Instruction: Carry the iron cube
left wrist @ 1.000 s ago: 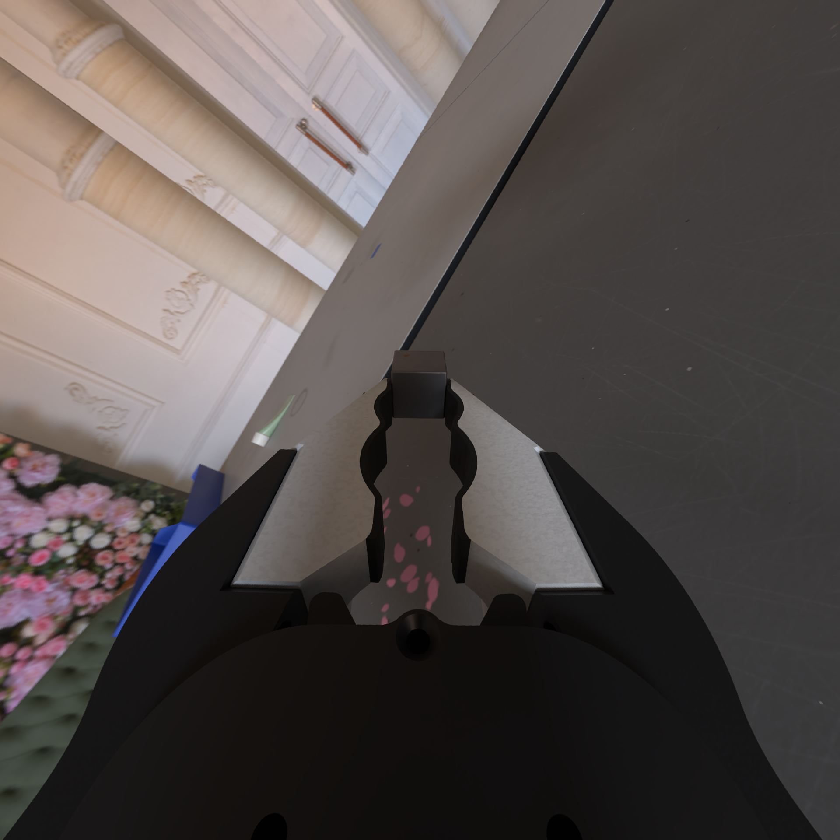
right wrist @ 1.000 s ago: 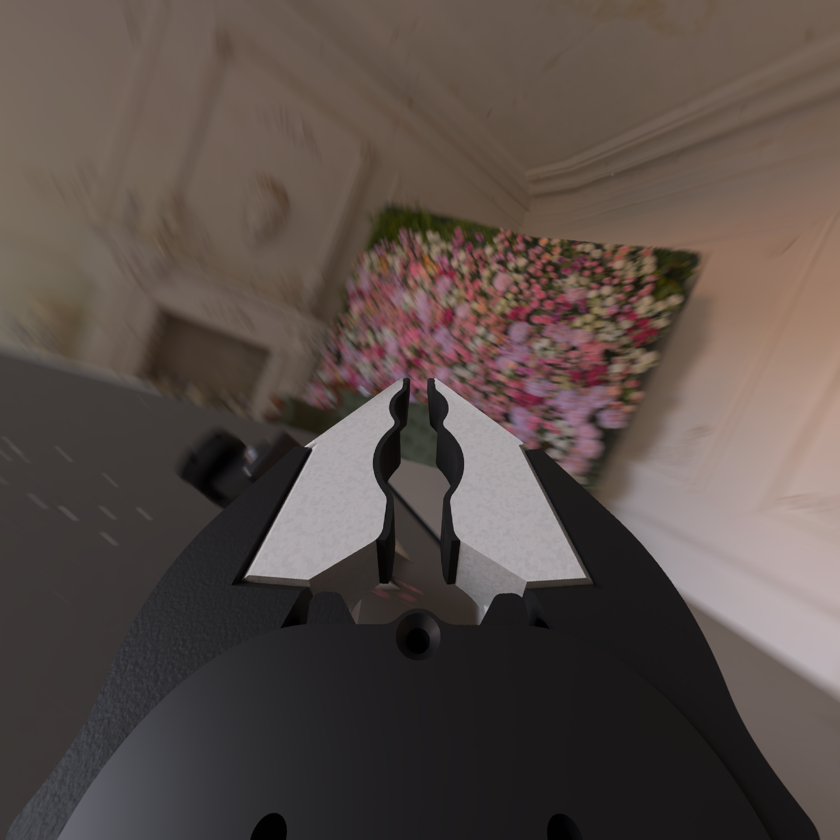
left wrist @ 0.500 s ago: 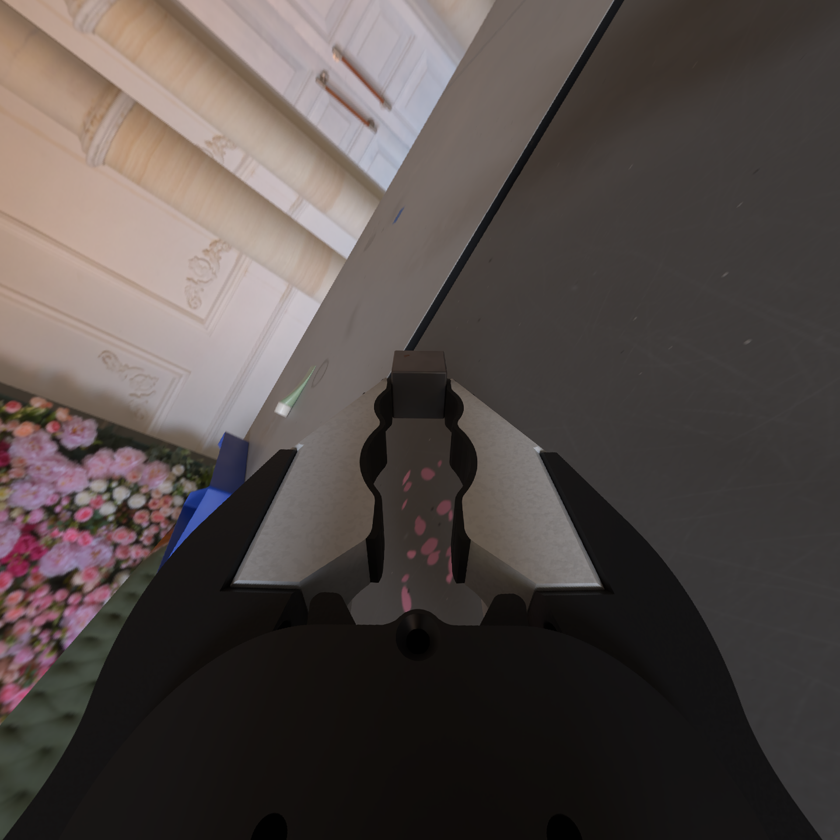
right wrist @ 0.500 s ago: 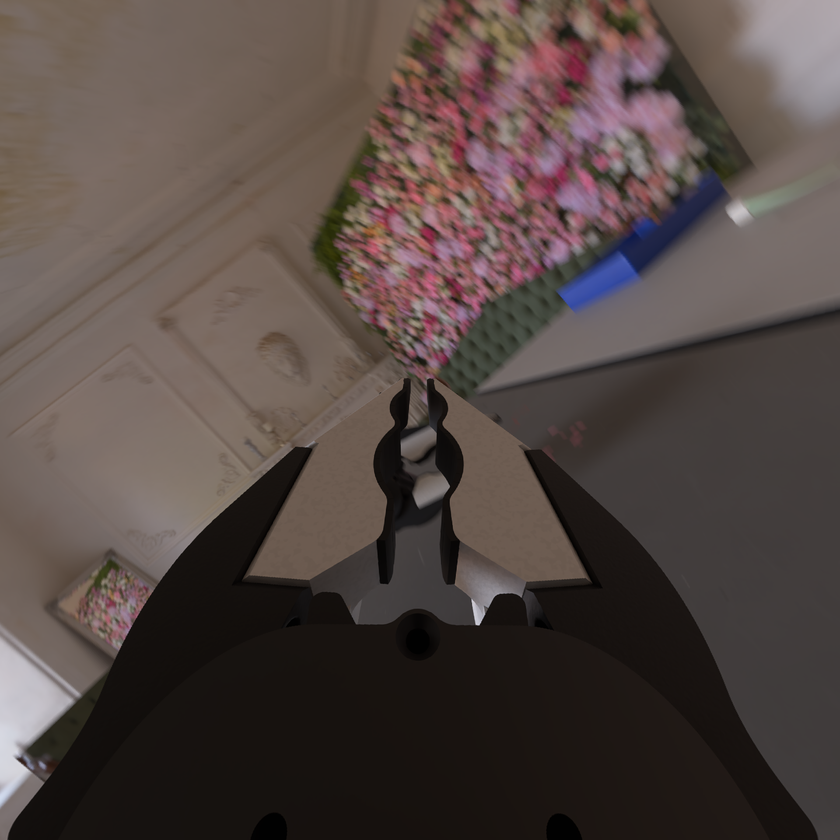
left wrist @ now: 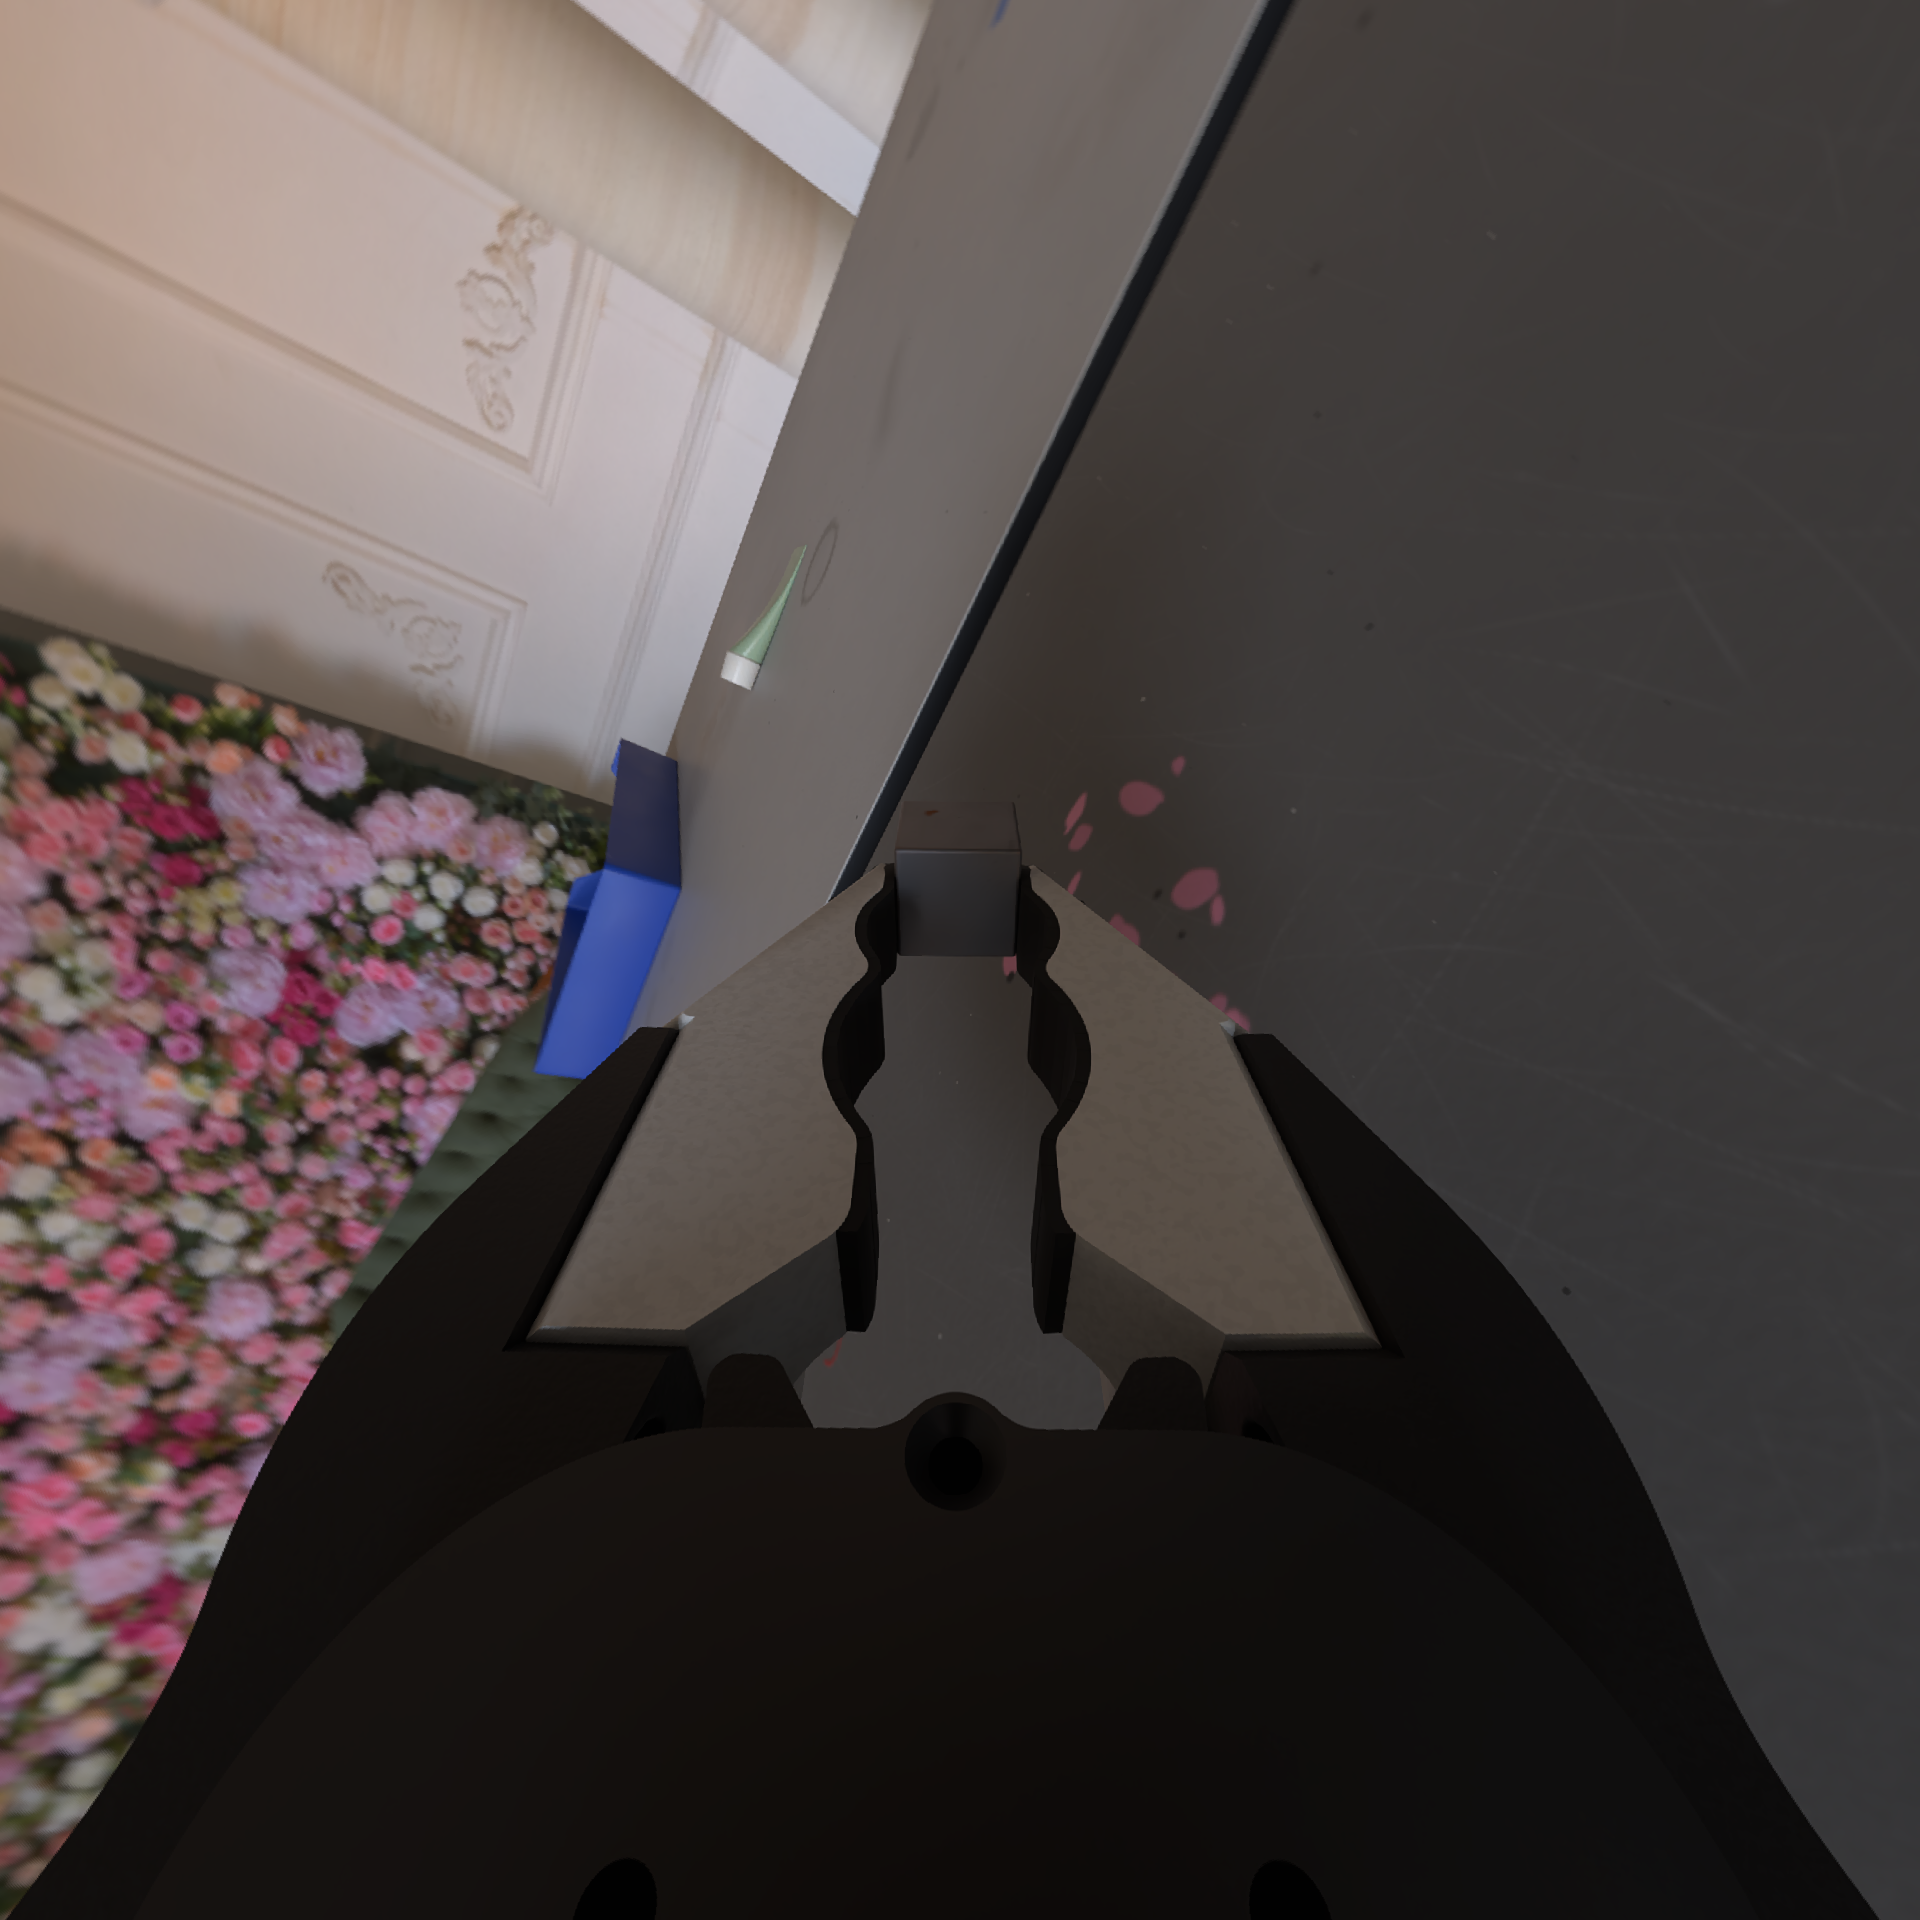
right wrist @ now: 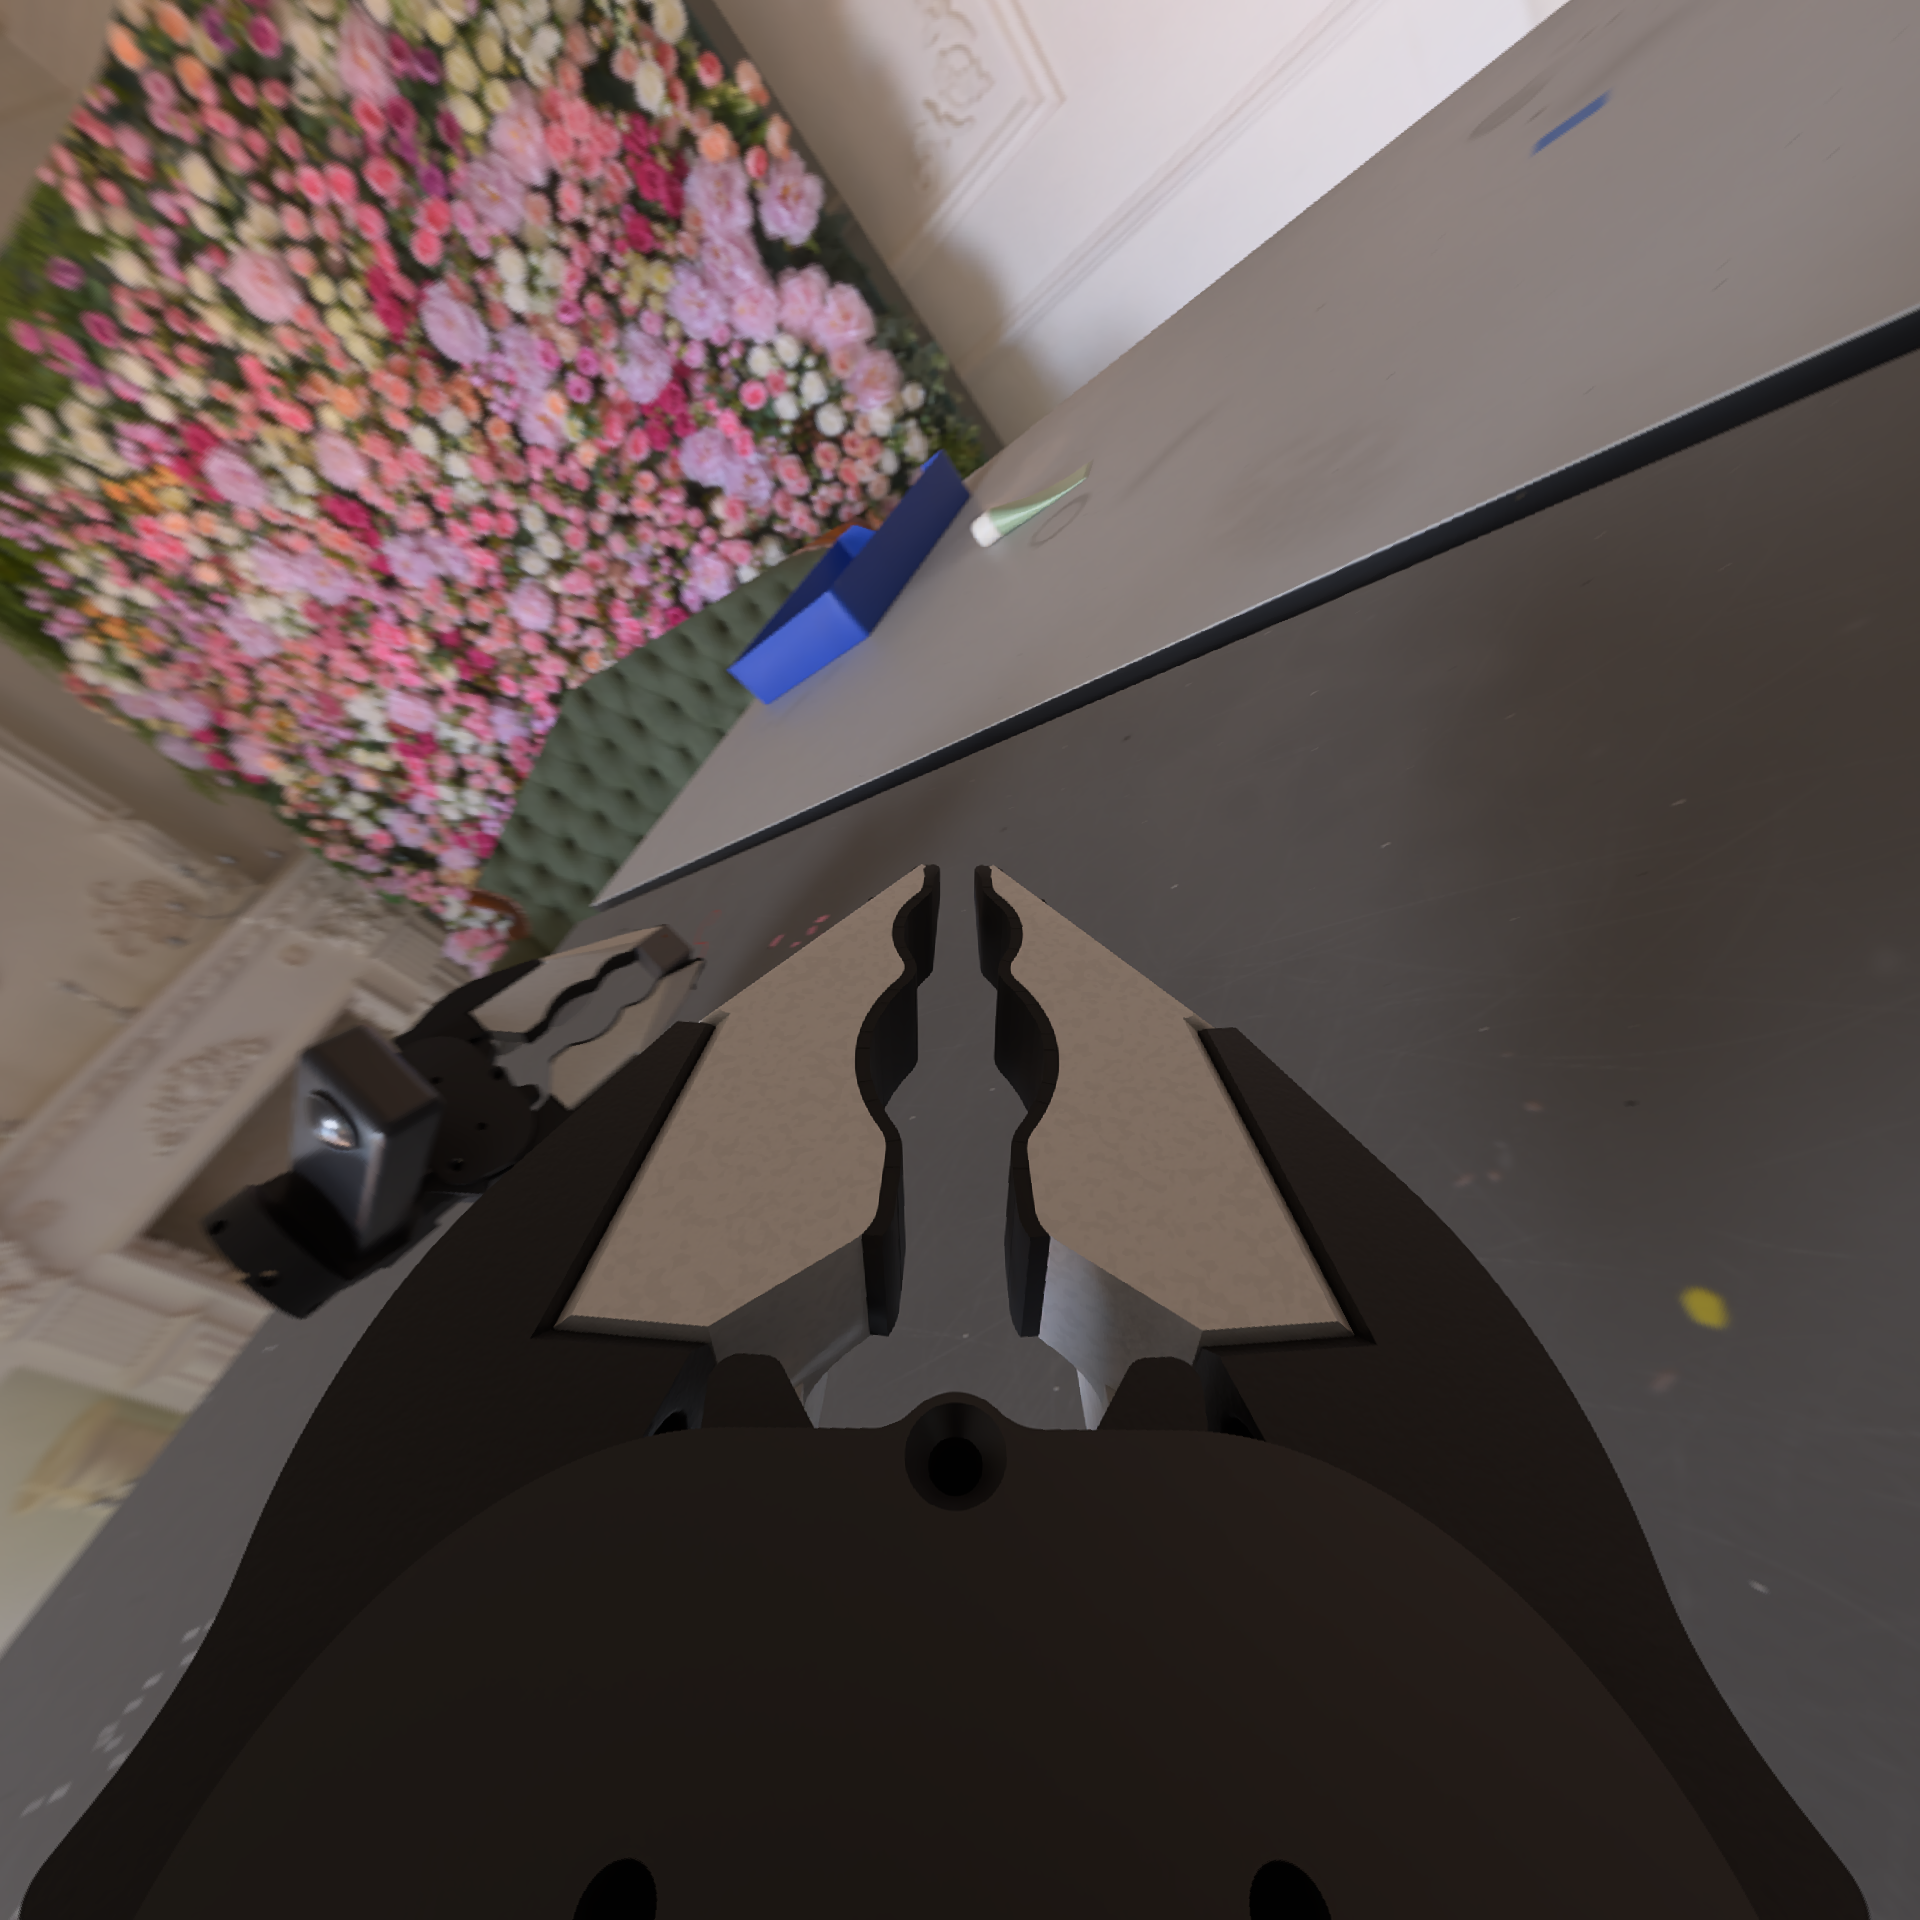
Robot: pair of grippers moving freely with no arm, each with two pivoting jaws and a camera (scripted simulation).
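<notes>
The iron cube (left wrist: pixel 954 904), small and grey, is clamped between the fingertips of my left gripper (left wrist: pixel 956 883), above the dark table (left wrist: pixel 1455 727) near its edge. My right gripper (right wrist: pixel 956 883) is shut with only a narrow slit between its tips and holds nothing; it points along the dark table (right wrist: pixel 1455 831). In the right wrist view the left gripper (right wrist: pixel 582 997) shows at the left, close beside the right one, with the cube (right wrist: pixel 665 948) at its tips.
A lighter grey table (left wrist: pixel 883 468) adjoins the dark one; it carries a blue box (left wrist: pixel 613 935) and a green tube (left wrist: pixel 764 623), also in the right wrist view as box (right wrist: pixel 831 613) and tube (right wrist: pixel 1029 514). A flower wall (right wrist: pixel 416 364) stands behind.
My left gripper kept the cube and swung, so more flower wall and blue box show. My right gripper swung fast from the wall and ceiling down to the dark table, beside the left gripper.
</notes>
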